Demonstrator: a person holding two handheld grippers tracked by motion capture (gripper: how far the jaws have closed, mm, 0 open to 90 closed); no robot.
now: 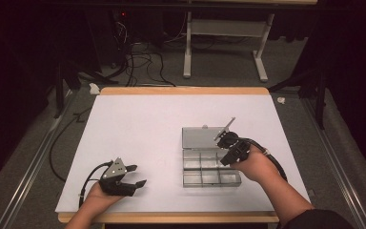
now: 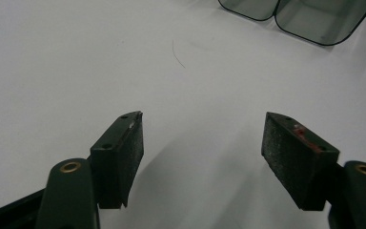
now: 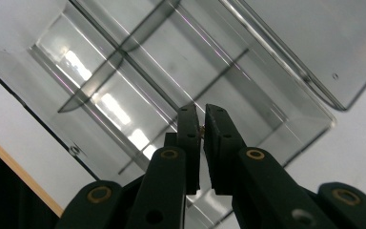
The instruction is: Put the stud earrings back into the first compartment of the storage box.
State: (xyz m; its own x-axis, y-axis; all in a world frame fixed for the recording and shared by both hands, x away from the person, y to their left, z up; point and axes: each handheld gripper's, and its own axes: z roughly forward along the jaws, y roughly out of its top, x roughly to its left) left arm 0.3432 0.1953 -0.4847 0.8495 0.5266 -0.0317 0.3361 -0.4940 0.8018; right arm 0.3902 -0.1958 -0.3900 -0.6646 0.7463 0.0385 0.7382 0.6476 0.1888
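Clear compartment box (image 1: 209, 164), lid open, sits right of centre on white table (image 1: 138, 124). Right gripper (image 1: 226, 143) hovers over it, jaws nearly shut w/ a tiny brownish bit (image 3: 202, 129) pinched. Left gripper (image 1: 136, 175) rests near-left, jaws wide, empty. Grey carpet, cables (image 1: 143, 62), table legs (image 1: 224, 45) beyond; dark room.

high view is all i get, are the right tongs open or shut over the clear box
Observer: Shut. In the right gripper view the pads of the right tongs nearly touch, above the divided compartments of the clear box.
Operator: anything in those compartments
Observer: The ones in sight look empty.
Operator: and the left tongs
Observer: The left tongs are open with nothing between them, over the bare white table.
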